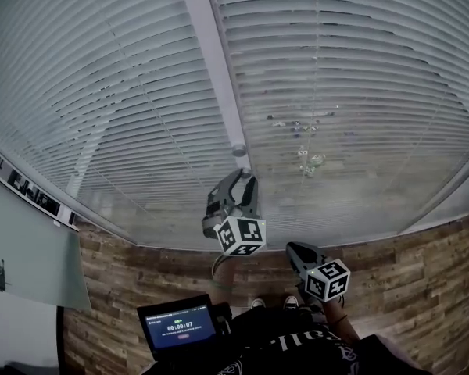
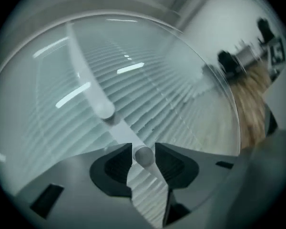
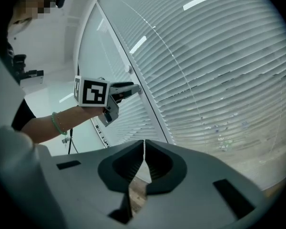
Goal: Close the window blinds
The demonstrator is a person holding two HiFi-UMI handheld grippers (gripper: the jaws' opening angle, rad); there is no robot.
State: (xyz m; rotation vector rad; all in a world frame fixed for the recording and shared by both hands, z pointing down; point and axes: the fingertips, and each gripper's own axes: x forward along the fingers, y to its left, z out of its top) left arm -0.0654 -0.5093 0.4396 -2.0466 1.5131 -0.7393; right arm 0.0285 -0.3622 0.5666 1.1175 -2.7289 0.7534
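White slatted blinds (image 1: 359,69) cover two window panes, with a white post (image 1: 211,53) between them. A thin tilt wand hangs in front of the post and ends in a round knob (image 2: 143,155). My left gripper (image 1: 245,176) is raised to the wand's lower end. In the left gripper view the knob sits between the open jaws (image 2: 143,151) with thin gaps on both sides. The right gripper view shows the left gripper (image 3: 133,88) touching the post line. Lower and to the right, my right gripper (image 1: 291,248) (image 3: 144,144) is shut and empty, pointing at the right blind (image 3: 219,70).
A small screen with a timer (image 1: 177,326) sits low in front of me above the wood-plank floor (image 1: 141,272). A pale panel (image 1: 23,248) stands at the left. Faint outside shapes (image 1: 305,131) show through the right blind. My shoes (image 1: 270,303) are below.
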